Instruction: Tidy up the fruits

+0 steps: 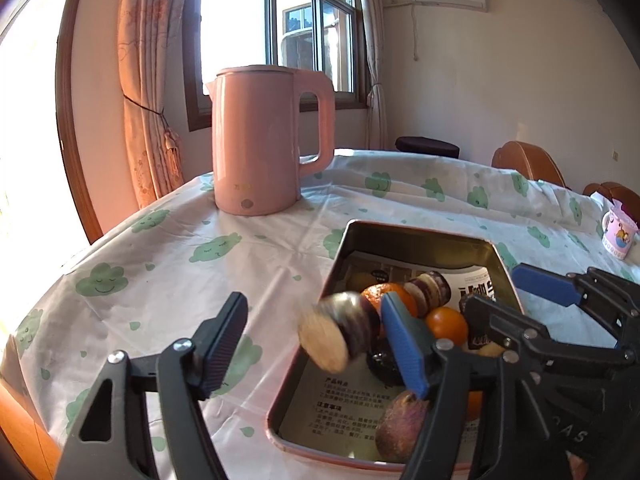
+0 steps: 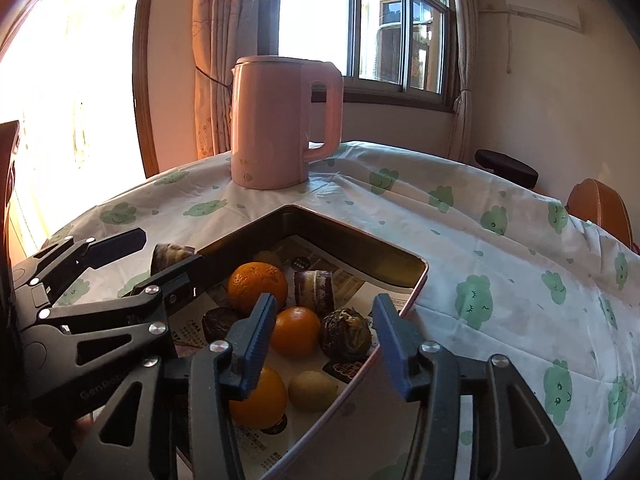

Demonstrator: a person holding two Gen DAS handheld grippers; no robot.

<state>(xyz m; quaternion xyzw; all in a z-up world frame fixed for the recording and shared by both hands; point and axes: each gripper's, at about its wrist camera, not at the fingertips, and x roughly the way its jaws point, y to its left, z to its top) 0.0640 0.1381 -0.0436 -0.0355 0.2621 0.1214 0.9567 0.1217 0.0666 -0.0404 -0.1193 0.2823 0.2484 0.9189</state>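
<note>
Between the left gripper's [image 1: 312, 344] parted, empty jaws a cut fruit [image 1: 340, 332] is seen (blurred) above the tray [image 1: 420, 232]; the right gripper [image 2: 324, 344] is held half open, empty.

Purple cut piece [image 1: 340, 332] at tray's left rim: motion-blurred, outline soft. Tray [image 1: 420, 232], left wrist view: near-right corner and right wall hidden behind gripper frames; bottom edge partly cut off by the frame. Orange [image 2: 258, 398] at tray's near end, right wrist view: top covered by the right gripper's left finger [image 2: 256, 344]. Print on paper liner [image 1: 344, 404]: too small to read. Cup [image 1: 619, 236] at table's far right edge: cut off by lens rim.
</note>
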